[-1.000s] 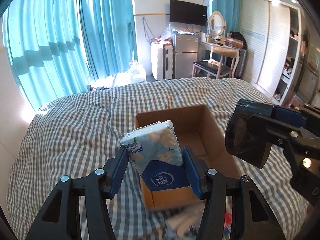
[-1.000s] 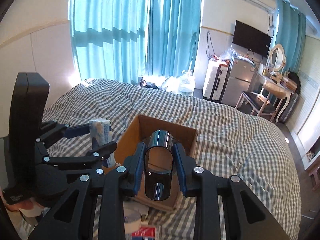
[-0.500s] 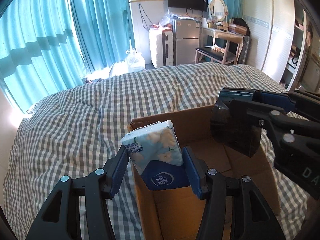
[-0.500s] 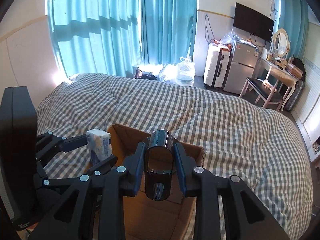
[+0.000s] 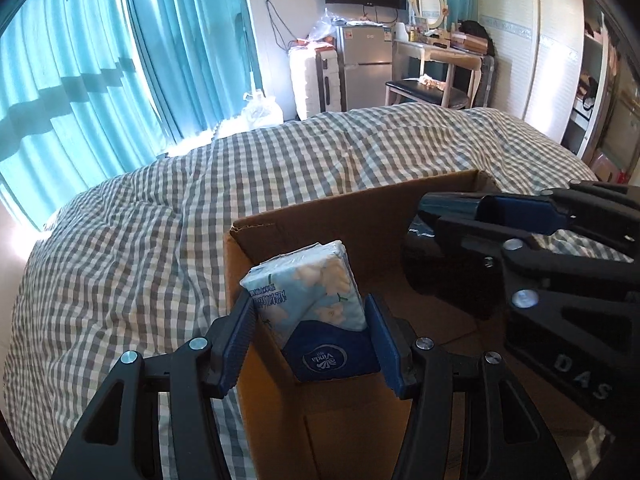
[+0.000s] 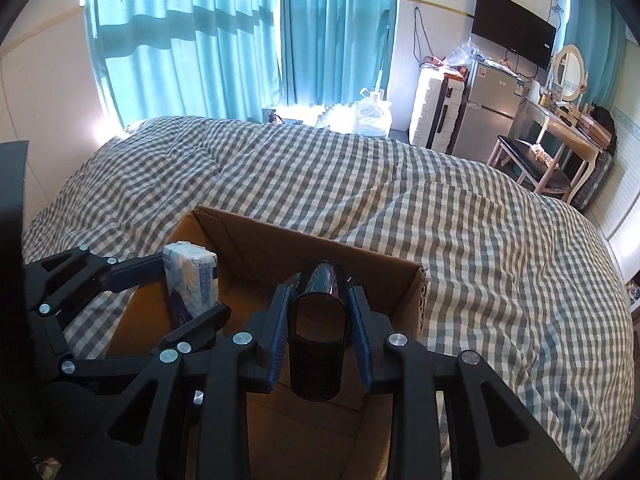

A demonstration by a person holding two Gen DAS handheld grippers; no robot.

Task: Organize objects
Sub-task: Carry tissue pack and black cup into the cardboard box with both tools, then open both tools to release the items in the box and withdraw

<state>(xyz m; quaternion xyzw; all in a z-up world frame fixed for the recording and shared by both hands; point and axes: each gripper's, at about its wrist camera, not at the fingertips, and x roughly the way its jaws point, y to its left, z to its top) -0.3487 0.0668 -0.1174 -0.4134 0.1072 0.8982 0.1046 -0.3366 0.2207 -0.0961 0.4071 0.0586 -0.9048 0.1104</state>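
Observation:
An open cardboard box sits on a grey checked bed. My left gripper is shut on a blue and white tissue pack, held upright inside the box near its left wall. My right gripper is shut on a dark translucent tumbler, held over the box's right half with its open end toward the camera. The box floor under both items is mostly hidden.
The checked duvet spreads all around the box. Beyond the bed stand teal curtains, a white suitcase, a small fridge, a dressing table with a chair and a wall television.
Both grippers have moved forward and down with their loads. The box, earlier ahead of them, now fills the lower part of both views, with the pack and tumbler inside its walls.

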